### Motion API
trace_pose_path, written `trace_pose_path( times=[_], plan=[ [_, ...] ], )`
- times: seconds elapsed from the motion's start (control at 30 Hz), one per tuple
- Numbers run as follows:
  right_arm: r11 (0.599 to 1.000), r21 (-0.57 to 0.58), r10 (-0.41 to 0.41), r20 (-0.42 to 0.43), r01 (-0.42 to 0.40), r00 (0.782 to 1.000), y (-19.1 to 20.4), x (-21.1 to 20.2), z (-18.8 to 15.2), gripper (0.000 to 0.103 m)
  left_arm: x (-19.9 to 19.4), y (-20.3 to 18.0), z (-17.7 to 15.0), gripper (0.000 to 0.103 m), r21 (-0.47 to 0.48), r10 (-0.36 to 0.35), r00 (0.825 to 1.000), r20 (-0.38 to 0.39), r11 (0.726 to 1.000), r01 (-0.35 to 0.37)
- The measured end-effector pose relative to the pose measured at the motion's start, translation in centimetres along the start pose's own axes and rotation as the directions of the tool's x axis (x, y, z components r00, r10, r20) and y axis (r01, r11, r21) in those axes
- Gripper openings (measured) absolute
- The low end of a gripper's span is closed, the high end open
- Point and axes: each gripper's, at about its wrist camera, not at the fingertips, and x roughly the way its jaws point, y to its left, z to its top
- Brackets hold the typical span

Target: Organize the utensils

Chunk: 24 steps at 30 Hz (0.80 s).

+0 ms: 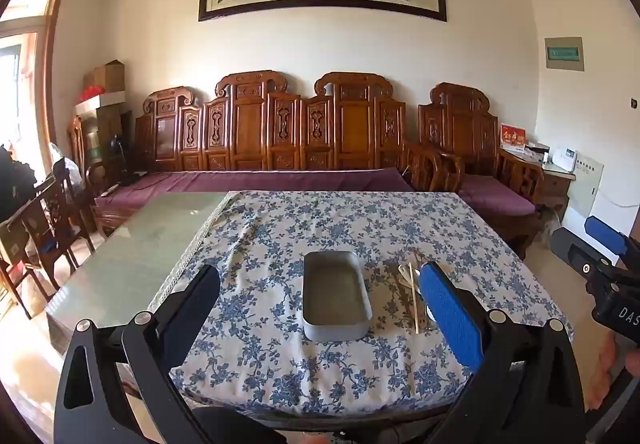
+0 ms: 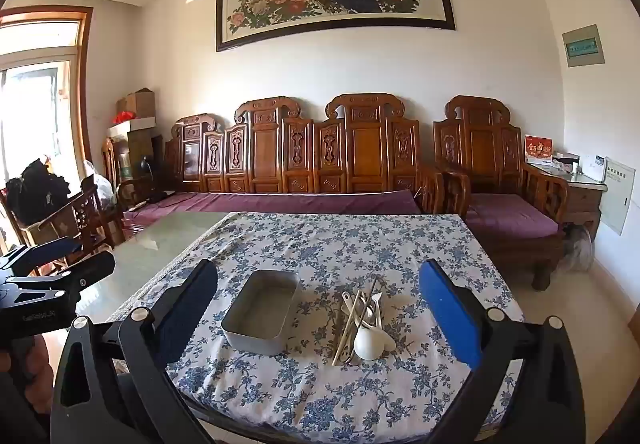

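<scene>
Right wrist, tray [image 2: 260, 314] beside utensils [image 2: 362, 326], tablecloth [image 2: 360, 244]

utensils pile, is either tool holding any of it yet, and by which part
Nothing is held. The left tool and right tool are both open and empty above the table; the utensils lie piled on the cloth beside the grey tray.

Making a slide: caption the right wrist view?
Open right gripper faces an empty grey tray beside piled utensils on floral tablecloth.

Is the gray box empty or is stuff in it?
Empty. The gray box shows only its bare floor; the utensils lie beside it.
</scene>
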Motion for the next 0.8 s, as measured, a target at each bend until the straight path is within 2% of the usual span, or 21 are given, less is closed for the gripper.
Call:
trace_pose_path(
  times=[0.8],
  plan=[
    [1.000, -0.004, 0.004, 0.010, -0.004, 1.000, 0.58, 0.05, -0.09, 0.101, -0.83, 0.00, 0.70, 0.097, 0.003, -0.019, 0.999, 0.026, 1.000, 0.019]
  ],
)
